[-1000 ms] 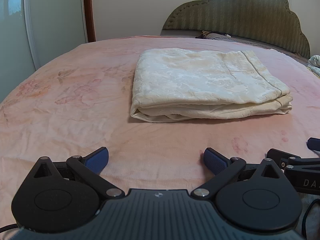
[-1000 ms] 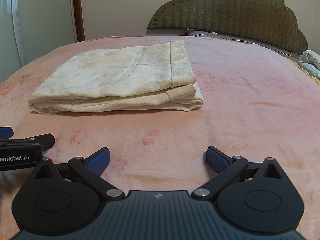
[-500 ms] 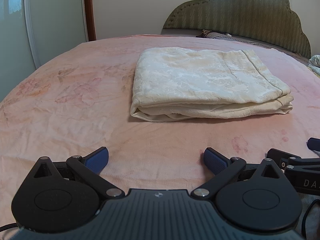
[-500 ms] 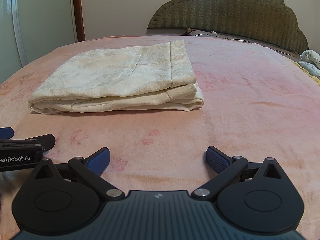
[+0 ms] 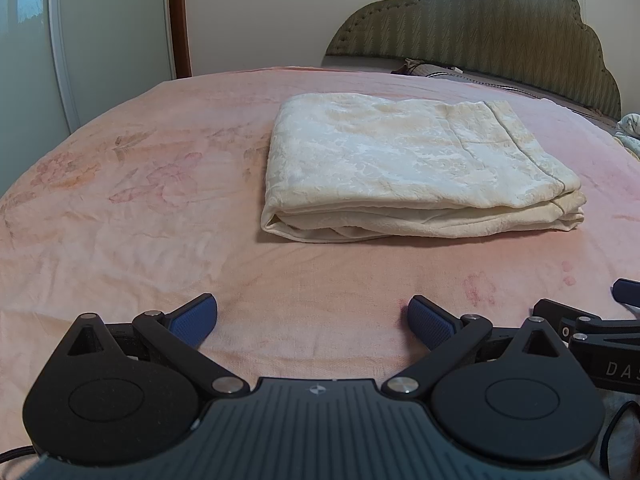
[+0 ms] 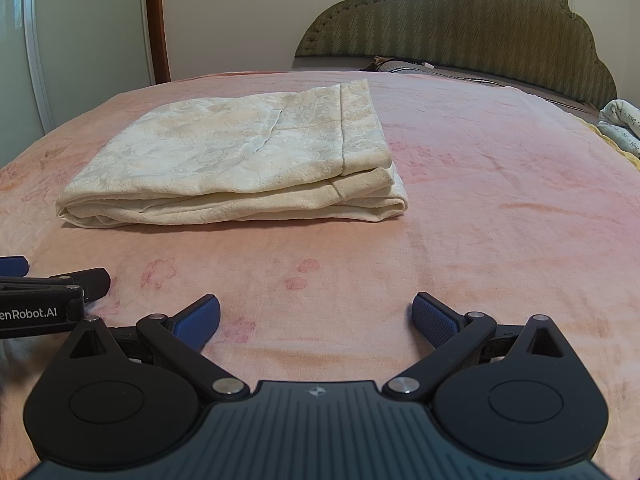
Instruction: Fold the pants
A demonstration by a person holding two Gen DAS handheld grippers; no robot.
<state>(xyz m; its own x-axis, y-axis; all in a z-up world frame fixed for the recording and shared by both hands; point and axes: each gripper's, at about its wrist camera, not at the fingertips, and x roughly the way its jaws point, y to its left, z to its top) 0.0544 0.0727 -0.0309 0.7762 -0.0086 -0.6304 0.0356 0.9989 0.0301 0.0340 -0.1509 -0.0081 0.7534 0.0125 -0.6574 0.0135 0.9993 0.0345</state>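
Observation:
The cream patterned pants [image 5: 404, 164] lie folded into a flat rectangular stack on the pink bed cover [image 5: 140, 208]; the right wrist view shows the same pants [image 6: 240, 160] to the left of centre. My left gripper [image 5: 313, 322] is open, low over the cover and well short of the stack, with nothing between its blue pads [image 5: 194, 320]. My right gripper [image 6: 316, 320] is also open and empty, near the bed's front. Each gripper's side shows at the edge of the other's view: the right gripper [image 5: 592, 332] and the left gripper [image 6: 44, 292].
A green padded headboard [image 5: 480, 36] stands at the back, with pillows in front of it. A crumpled printed cloth [image 6: 622, 124] lies at the far right. A pale wardrobe door [image 5: 100, 40] stands to the left of the bed. The pink bed cover [image 6: 500, 200] spreads wide around the stack.

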